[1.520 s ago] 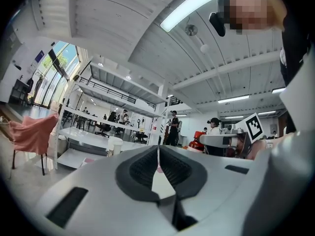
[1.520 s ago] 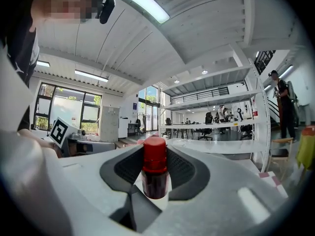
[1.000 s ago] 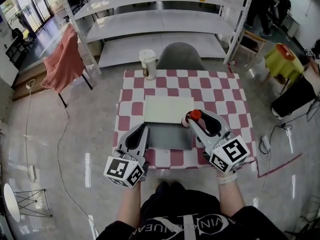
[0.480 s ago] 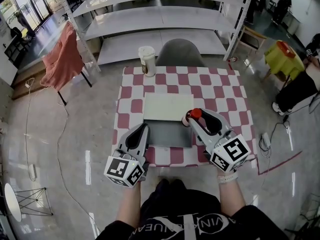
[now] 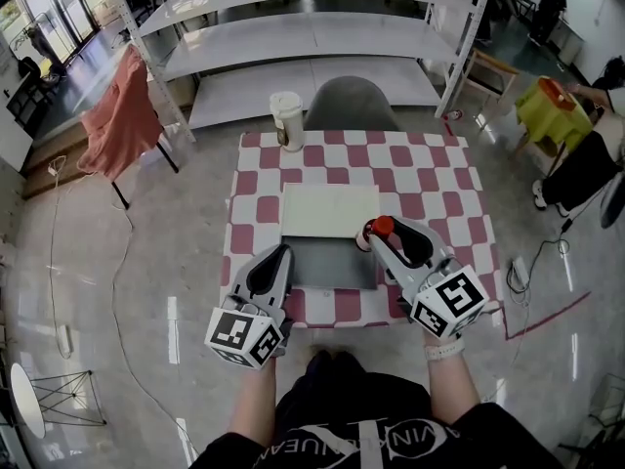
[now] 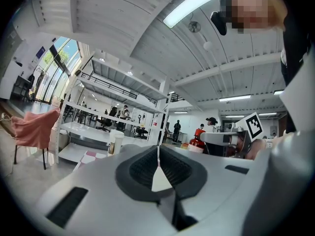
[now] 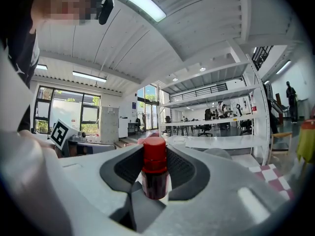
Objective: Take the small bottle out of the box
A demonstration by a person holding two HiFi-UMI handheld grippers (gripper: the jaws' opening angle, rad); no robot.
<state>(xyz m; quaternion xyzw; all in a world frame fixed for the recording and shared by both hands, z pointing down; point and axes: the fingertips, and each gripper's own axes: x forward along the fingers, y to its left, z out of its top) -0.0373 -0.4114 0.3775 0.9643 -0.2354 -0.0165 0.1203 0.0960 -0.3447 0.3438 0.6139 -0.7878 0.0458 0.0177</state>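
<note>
Seen from above my head, I hold one pair of tongs in each hand over a table [image 5: 441, 186] with a red and white checked cloth. My right tongs [image 5: 385, 238] pinch the small bottle [image 5: 380, 225], a dark bottle with a red cap that stands upright between the two ribbed pads. The bottle is at the right edge of the box [image 5: 328, 266], next to where the grey tray meets its white lid [image 5: 330, 211], which lies open and flat behind it. My left tongs [image 5: 276, 253] are pressed together with nothing between them, just beside the tray's left edge. A paper cup [image 5: 288, 122] stands at the table's far edge.
</note>
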